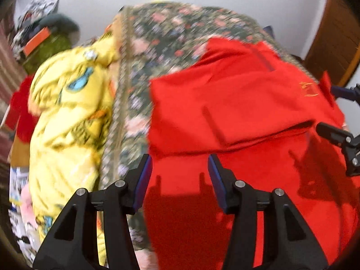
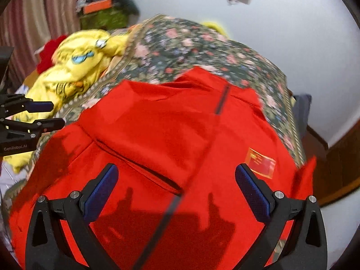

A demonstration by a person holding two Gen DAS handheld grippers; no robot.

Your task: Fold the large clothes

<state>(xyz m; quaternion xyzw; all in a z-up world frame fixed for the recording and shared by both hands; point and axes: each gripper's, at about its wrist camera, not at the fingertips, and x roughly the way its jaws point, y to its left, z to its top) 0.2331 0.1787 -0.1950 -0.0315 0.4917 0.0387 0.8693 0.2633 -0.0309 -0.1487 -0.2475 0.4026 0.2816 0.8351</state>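
So we've got the red jacket (image 2: 171, 135) spread over the bed (image 2: 202, 45), the one with the dark floral cover, and it takes up most of the near part. A folded-over flap lies across its upper half, a dark zipper line runs down the front, and a flag patch (image 2: 261, 162) sits toward the bed's right edge. Our left gripper (image 1: 180, 168) hangs over the jacket's left edge with its jaws apart and nothing between them. The right gripper (image 2: 176, 175) has its jaws spread wide over the front, also empty. A yellow printed blanket (image 1: 67, 117) is bunched along the bed's left edge.
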